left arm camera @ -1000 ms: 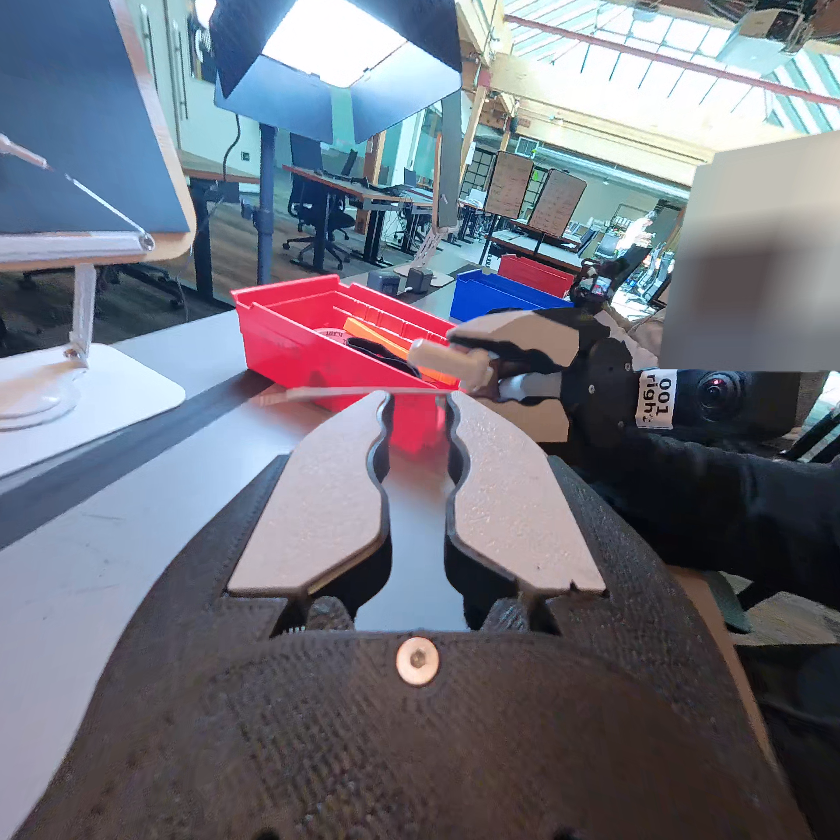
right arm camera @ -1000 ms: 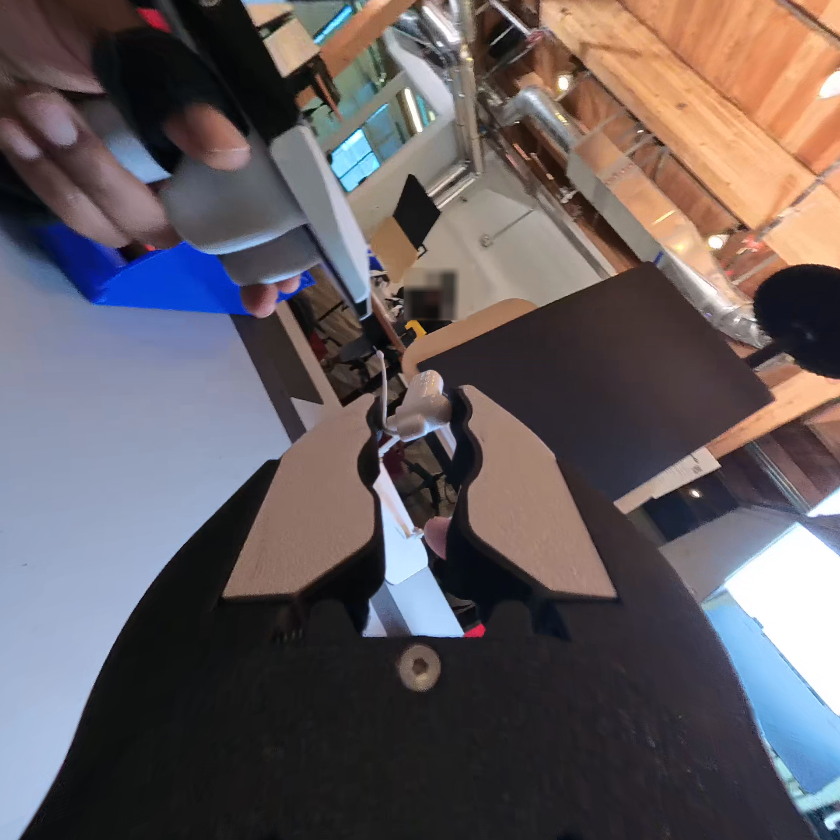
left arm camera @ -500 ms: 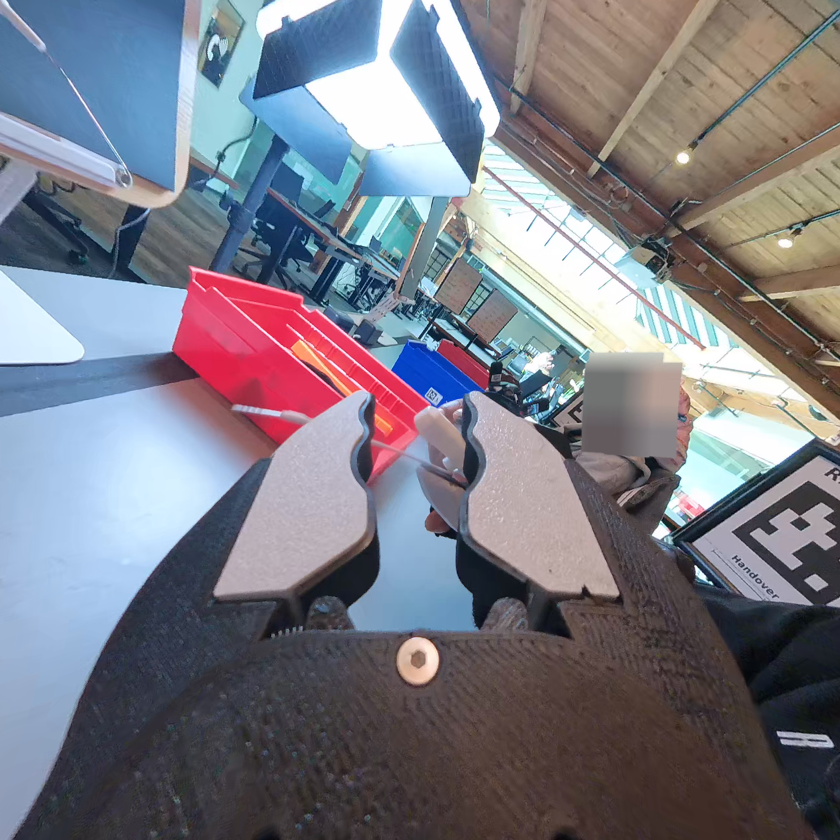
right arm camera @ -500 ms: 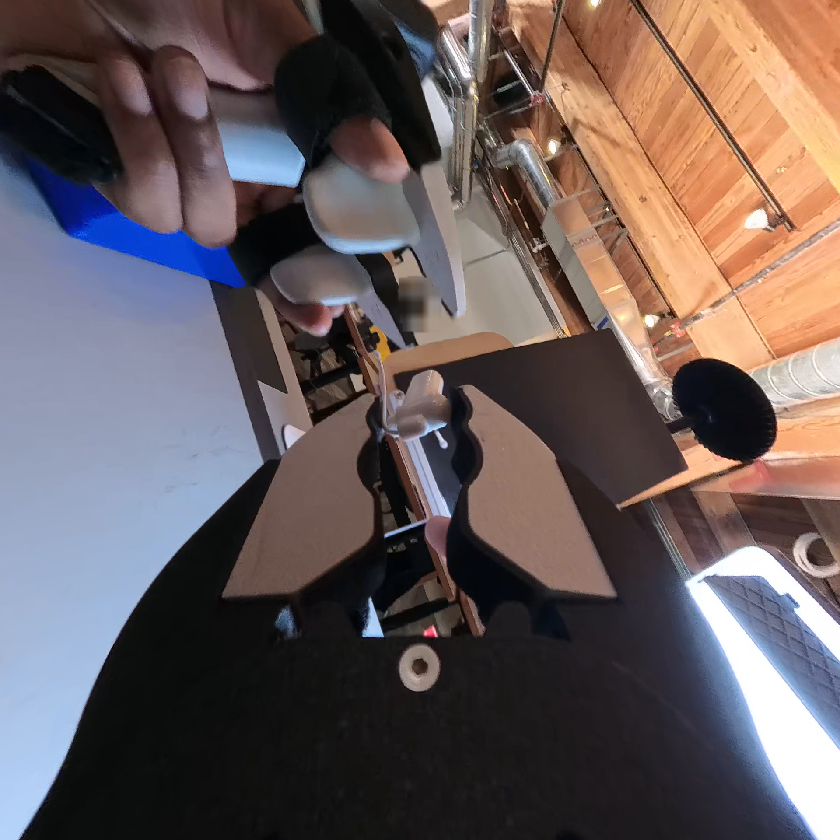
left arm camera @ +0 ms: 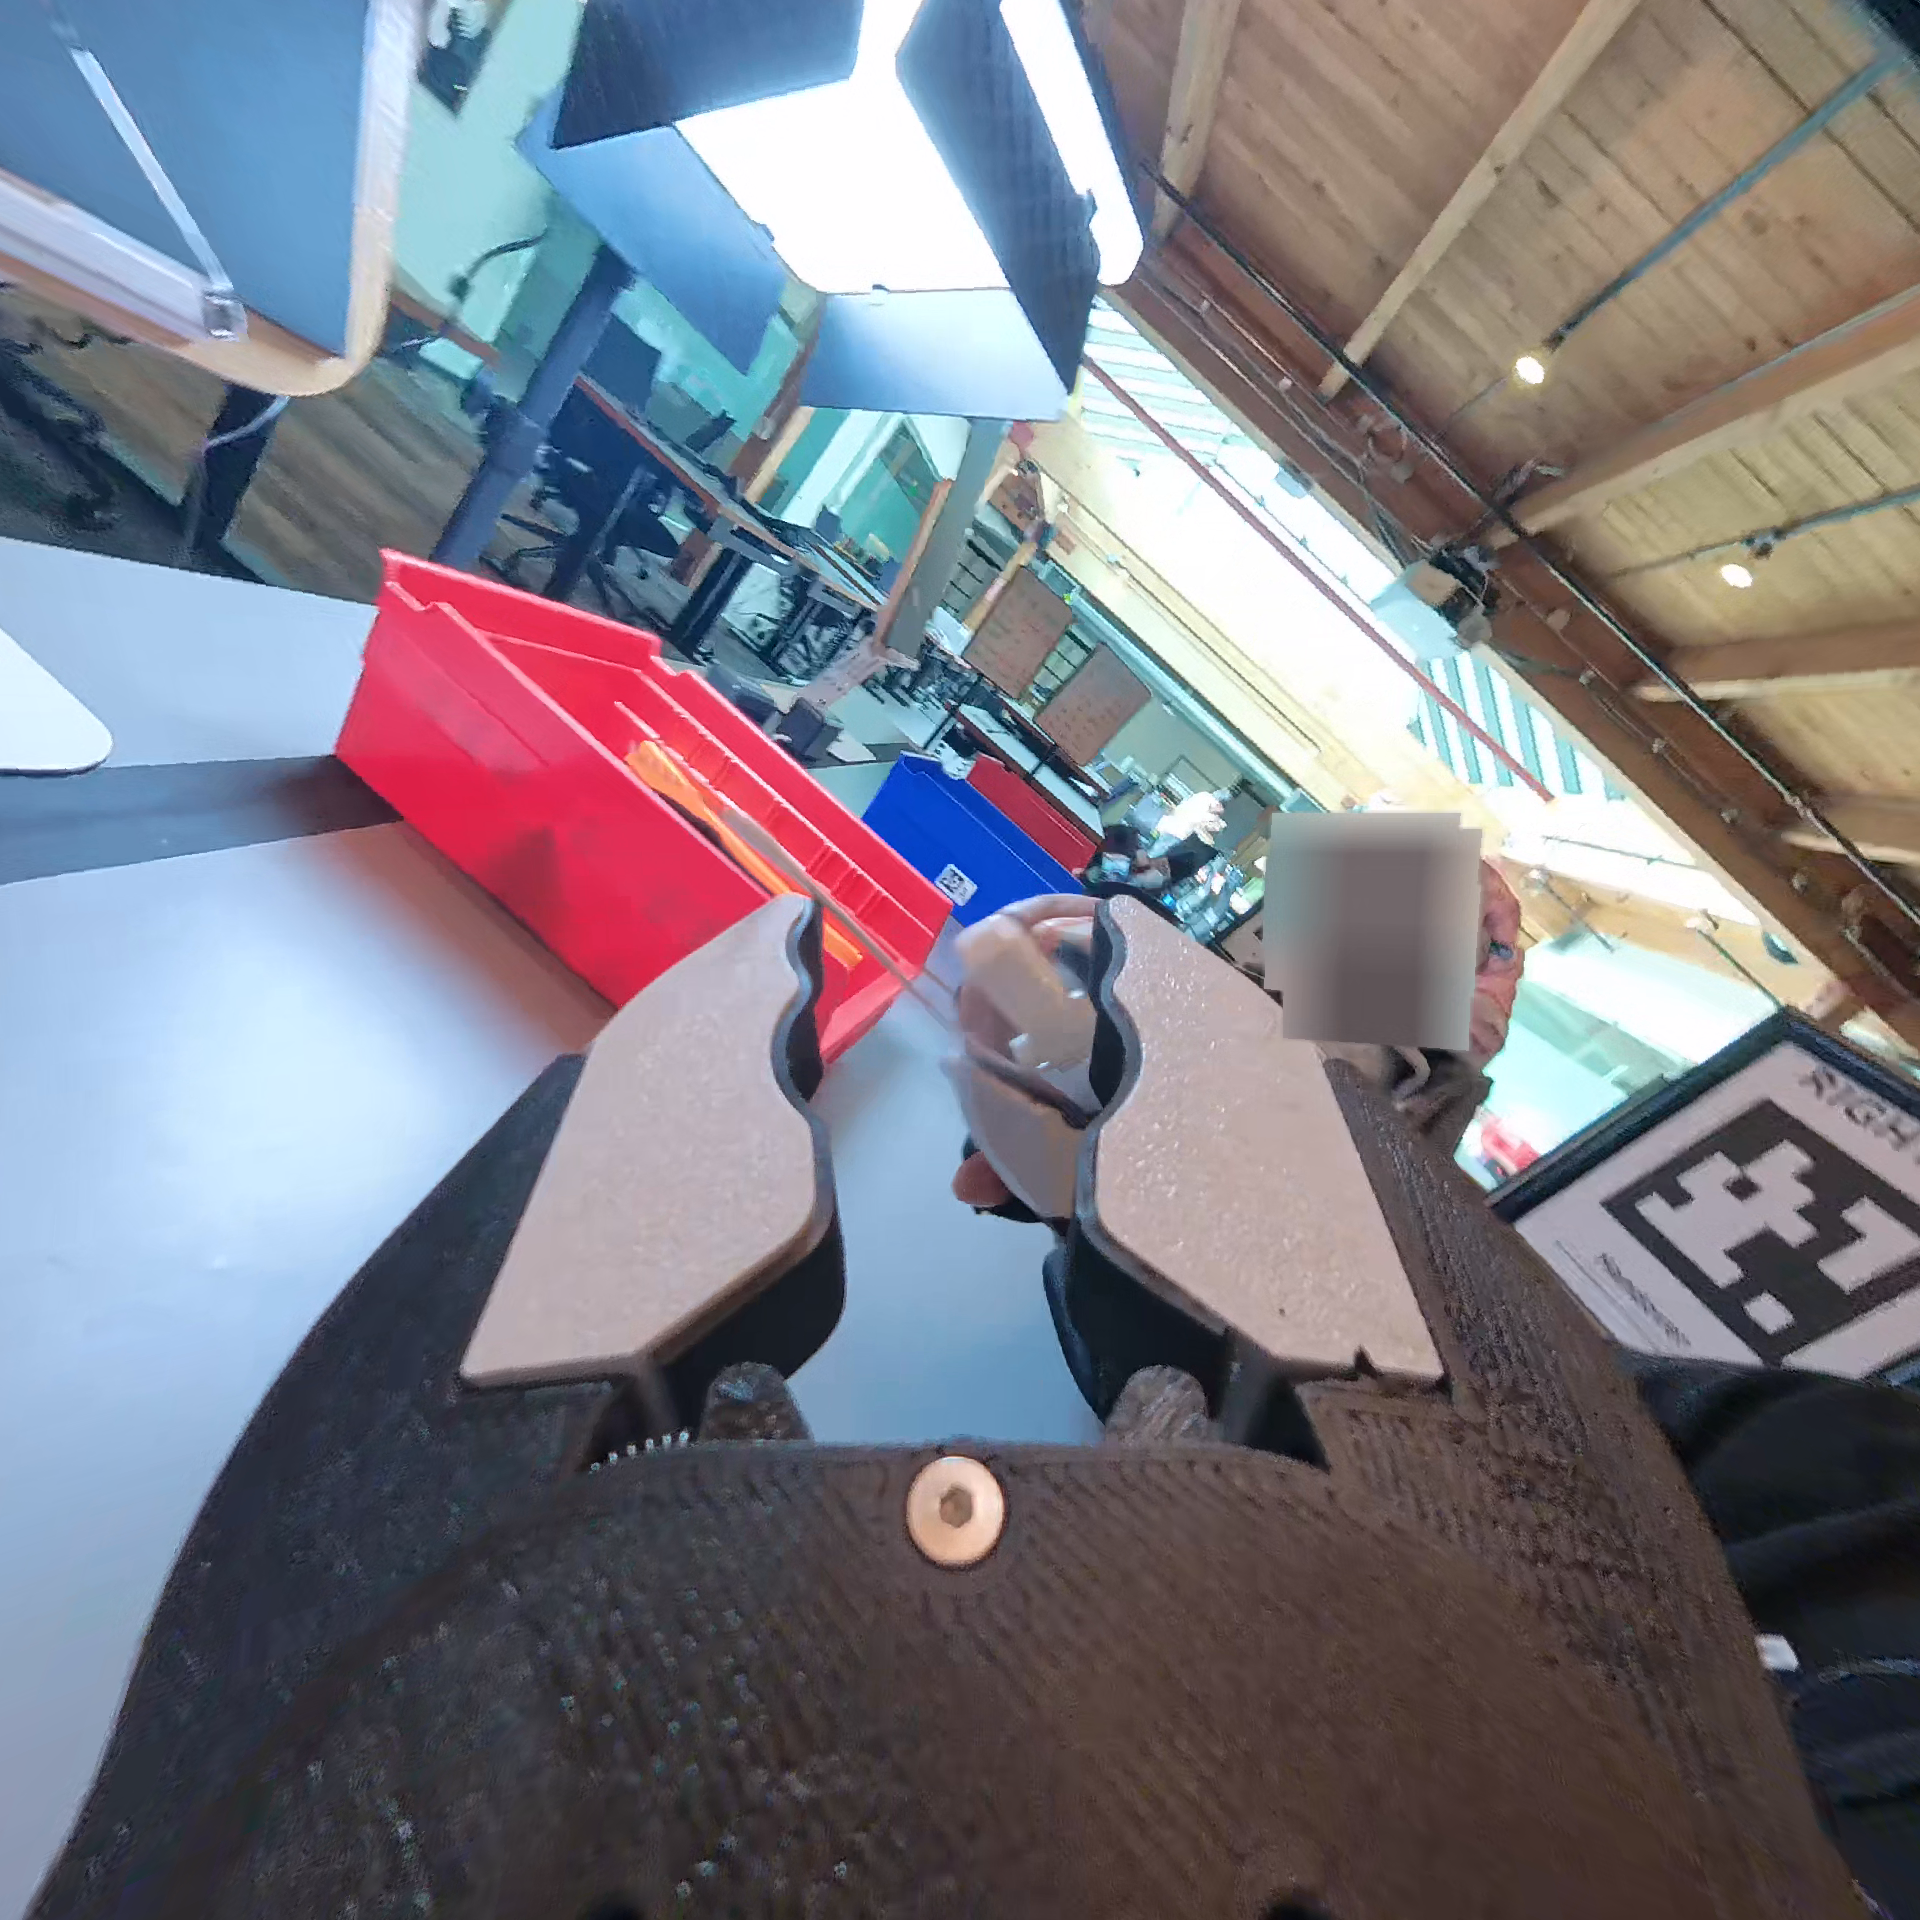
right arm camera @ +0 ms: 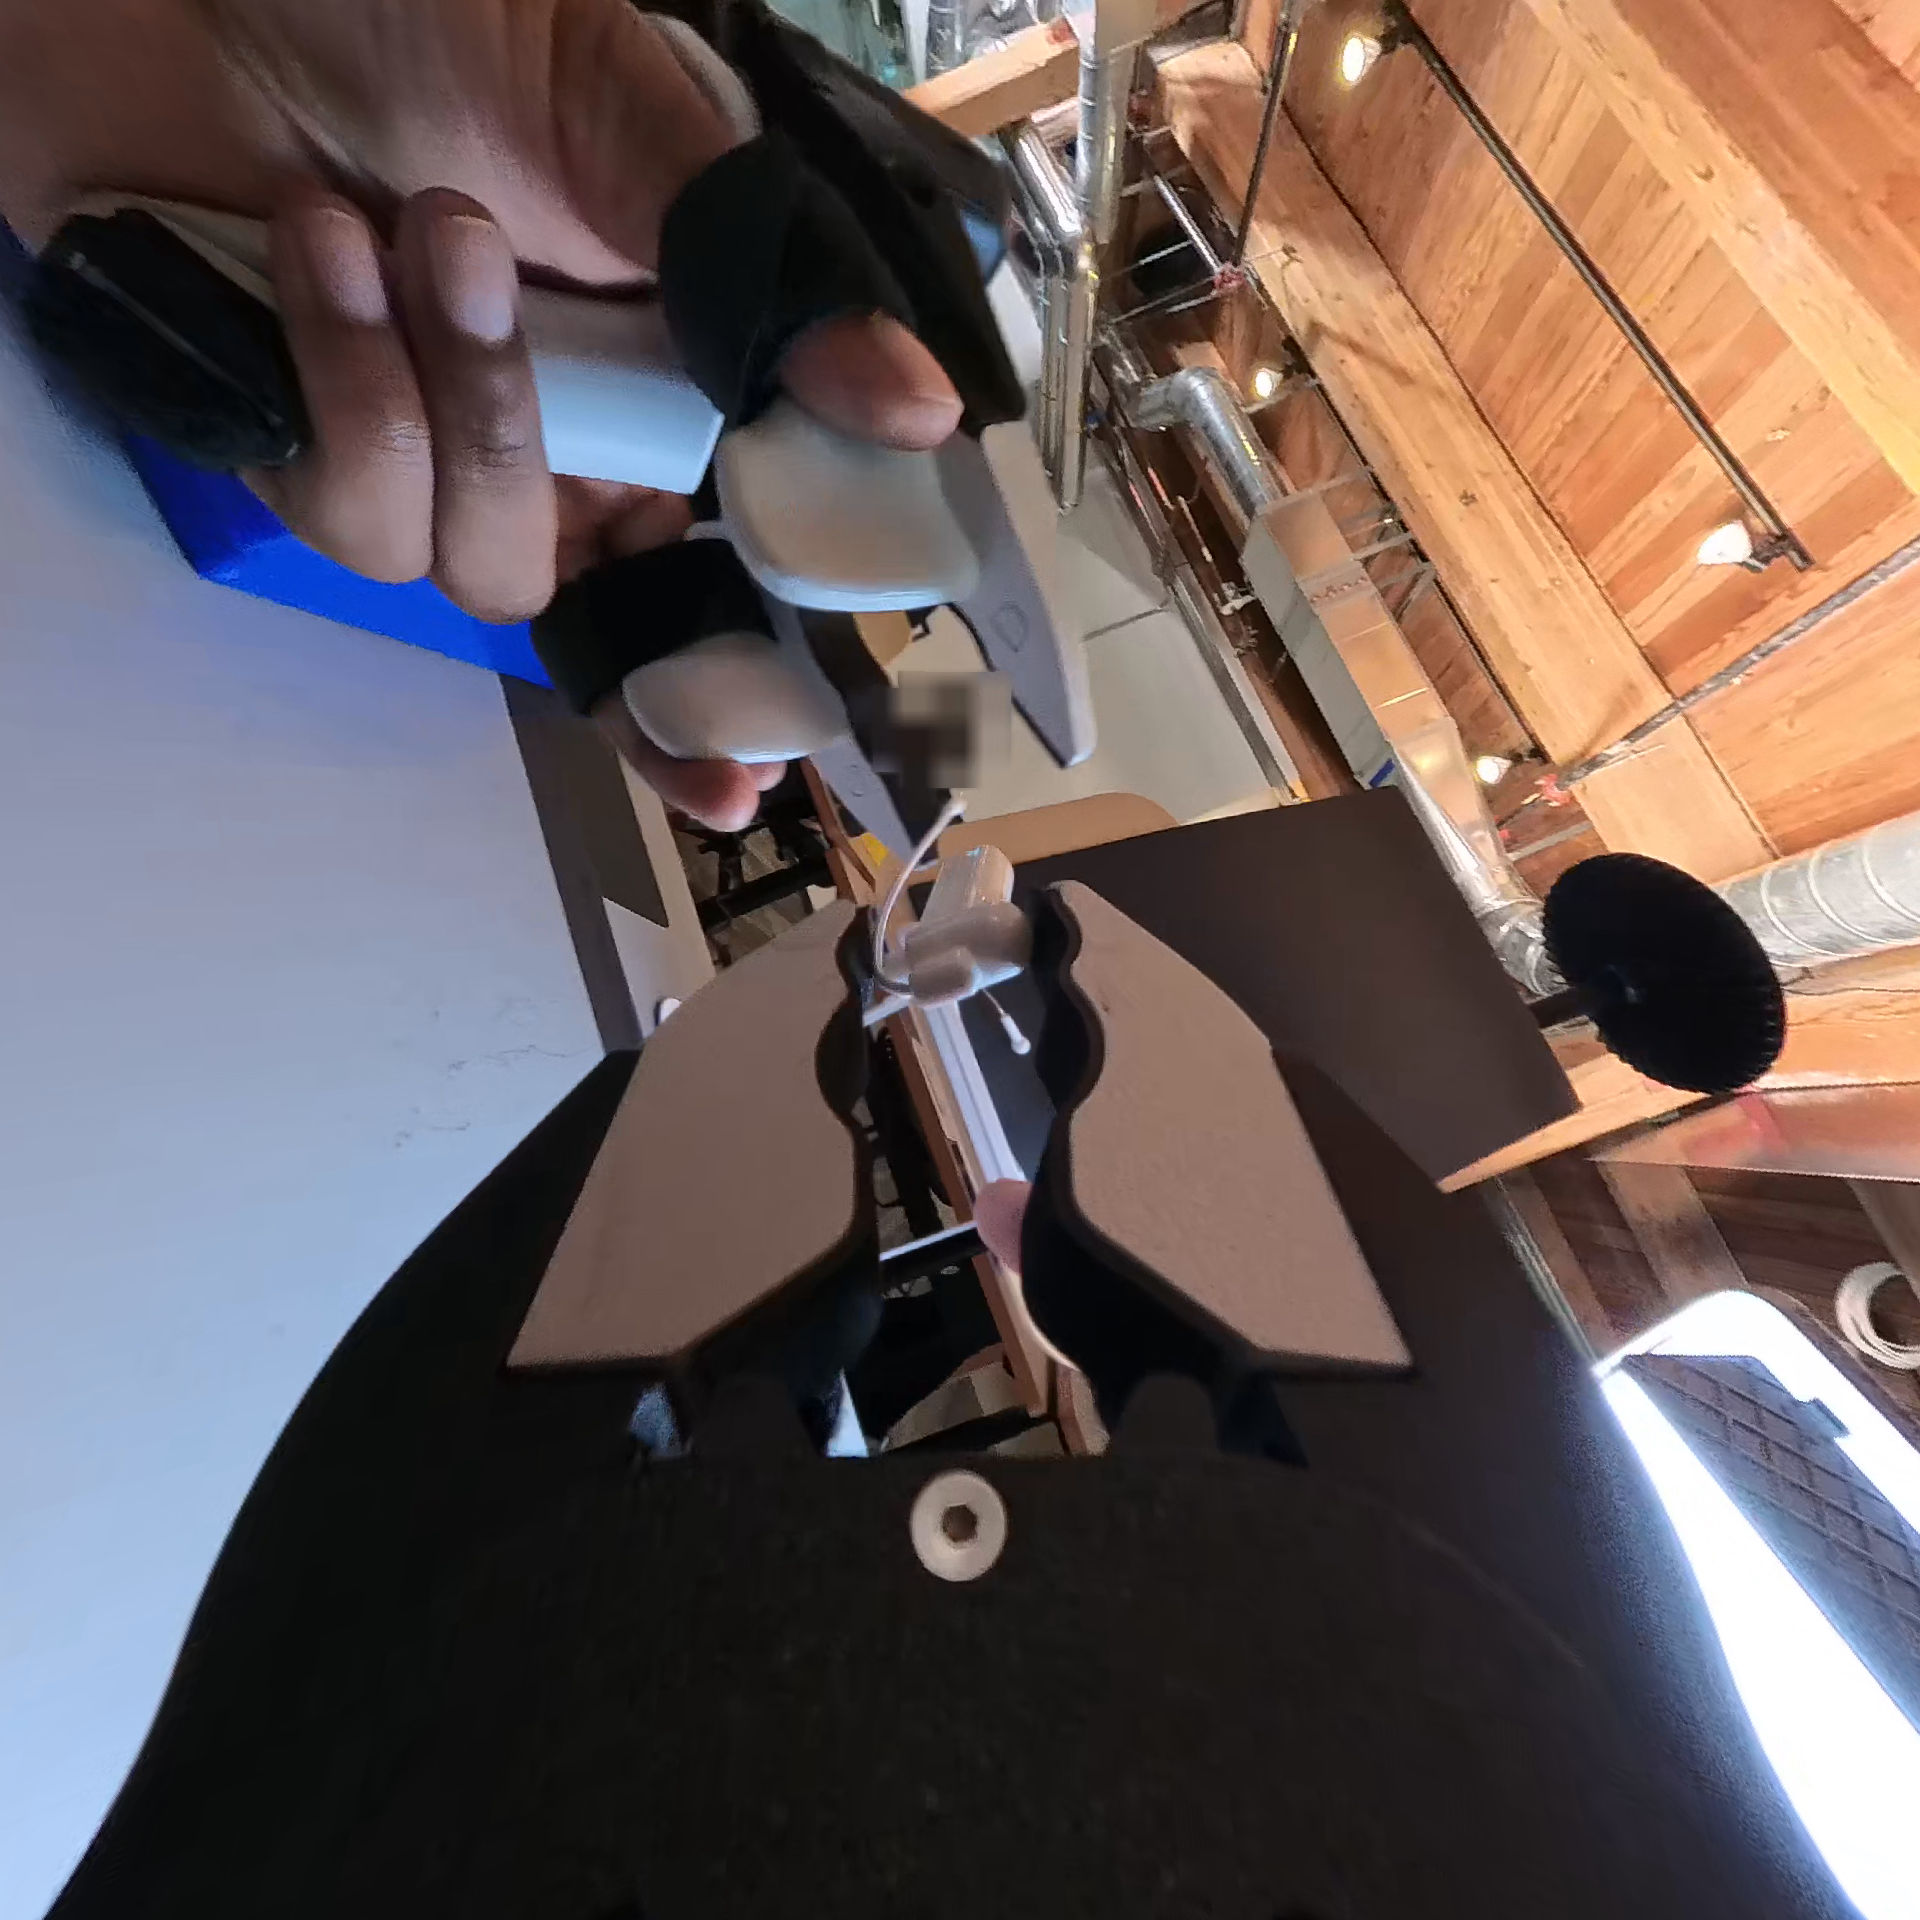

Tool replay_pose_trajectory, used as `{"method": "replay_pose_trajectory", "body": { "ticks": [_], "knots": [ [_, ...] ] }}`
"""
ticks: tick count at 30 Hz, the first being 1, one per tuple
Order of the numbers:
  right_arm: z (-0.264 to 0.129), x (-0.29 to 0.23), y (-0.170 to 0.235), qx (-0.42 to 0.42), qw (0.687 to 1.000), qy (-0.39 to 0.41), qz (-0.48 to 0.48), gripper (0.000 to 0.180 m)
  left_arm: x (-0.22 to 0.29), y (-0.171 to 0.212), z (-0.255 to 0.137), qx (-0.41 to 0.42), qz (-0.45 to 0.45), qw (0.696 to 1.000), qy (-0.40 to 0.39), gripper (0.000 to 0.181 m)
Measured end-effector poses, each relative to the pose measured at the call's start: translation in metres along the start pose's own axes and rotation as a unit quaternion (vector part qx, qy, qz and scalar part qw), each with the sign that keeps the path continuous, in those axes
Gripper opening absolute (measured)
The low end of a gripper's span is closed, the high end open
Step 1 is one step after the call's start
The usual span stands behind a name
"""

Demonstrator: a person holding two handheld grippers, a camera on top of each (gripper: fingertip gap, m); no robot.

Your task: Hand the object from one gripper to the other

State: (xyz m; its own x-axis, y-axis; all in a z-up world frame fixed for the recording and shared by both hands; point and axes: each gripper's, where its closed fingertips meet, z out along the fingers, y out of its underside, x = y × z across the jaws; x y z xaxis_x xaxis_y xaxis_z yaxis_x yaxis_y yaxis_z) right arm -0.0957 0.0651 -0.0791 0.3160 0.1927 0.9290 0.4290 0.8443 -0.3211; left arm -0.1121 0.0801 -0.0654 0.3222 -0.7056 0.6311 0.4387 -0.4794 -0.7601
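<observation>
A small white plastic piece with a thin white wire (right arm camera: 961,935) is pinched between the fingertips of my right gripper (right arm camera: 951,920), which is shut on it. In the left wrist view the same piece (left arm camera: 1013,977) is blurred and sits between the tips of my left gripper (left arm camera: 956,920), nearer the right finger; its thin stick (left arm camera: 831,909) reaches up and left past the left finger. The left jaws stand apart around it without touching. In the right wrist view the left gripper's grey fingers (right arm camera: 1029,644), held by a hand, hang just above the piece.
A red bin (left arm camera: 582,758) holding orange things stands on the grey table (left arm camera: 208,1039), with a blue bin (left arm camera: 956,842) behind it. A black-and-white marker board (left arm camera: 1766,1216) is at the right. A bright lamp (left arm camera: 883,156) hangs overhead. My two grippers' fingertips are within a few centimetres of each other.
My left gripper has tilted upward and closed in on the right one, its jaws opening wider, so the held piece now lies between its fingertips. The right gripper has kept its grip.
</observation>
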Motion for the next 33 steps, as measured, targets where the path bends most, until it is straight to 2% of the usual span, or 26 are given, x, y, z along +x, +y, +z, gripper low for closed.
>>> {"method": "replay_pose_trajectory", "body": {
  "ticks": [7, 11, 13, 17, 20, 23, 26, 29, 33],
  "knots": [
    [0.000, -0.002, -0.003, 0.007, 1.000, 0.001, -0.004, 0.029, 0.010, 0.022, 0.009, -0.062, -0.010, 0.998, 0.026, 0.044],
    [0.000, -0.002, -0.004, 0.003, 1.000, 0.012, -0.017, 0.029, 0.010, 0.027, 0.013, -0.064, -0.033, 0.997, 0.032, 0.041],
    [0.000, 0.001, -0.002, -0.003, 0.999, 0.025, -0.030, 0.029, 0.012, 0.024, 0.013, -0.050, -0.058, 0.996, 0.047, 0.020],
    [0.002, -0.003, 0.000, -0.013, 0.999, 0.014, -0.031, 0.029, 0.012, 0.020, 0.012, -0.030, -0.033, 0.998, 0.048, 0.014],
    [0.003, -0.007, -0.002, -0.005, 0.999, -0.020, 0.033, 0.042, 0.008, 0.009, 0.005, -0.019, 0.040, 0.999, 0.012, 0.014],
    [0.004, -0.003, -0.003, 0.008, 0.975, -0.086, 0.203, 0.057, -0.003, 0.000, -0.007, -0.036, 0.151, 0.986, -0.055, 0.014],
    [-0.001, 0.009, -0.008, 0.035, 0.917, -0.148, 0.370, 0.062, -0.022, -0.004, -0.018, -0.073, 0.278, 0.946, -0.150, 0.014],
    [-0.006, 0.023, -0.007, 0.053, 0.866, -0.178, 0.465, 0.060, -0.037, -0.003, -0.023, -0.120, 0.417, 0.867, -0.244, 0.015],
    [-0.005, 0.026, -0.001, 0.053, 0.794, -0.201, 0.572, 0.055, -0.032, 0.005, -0.012, -0.134, 0.524, 0.793, -0.281, 0.014]
  ]
}}
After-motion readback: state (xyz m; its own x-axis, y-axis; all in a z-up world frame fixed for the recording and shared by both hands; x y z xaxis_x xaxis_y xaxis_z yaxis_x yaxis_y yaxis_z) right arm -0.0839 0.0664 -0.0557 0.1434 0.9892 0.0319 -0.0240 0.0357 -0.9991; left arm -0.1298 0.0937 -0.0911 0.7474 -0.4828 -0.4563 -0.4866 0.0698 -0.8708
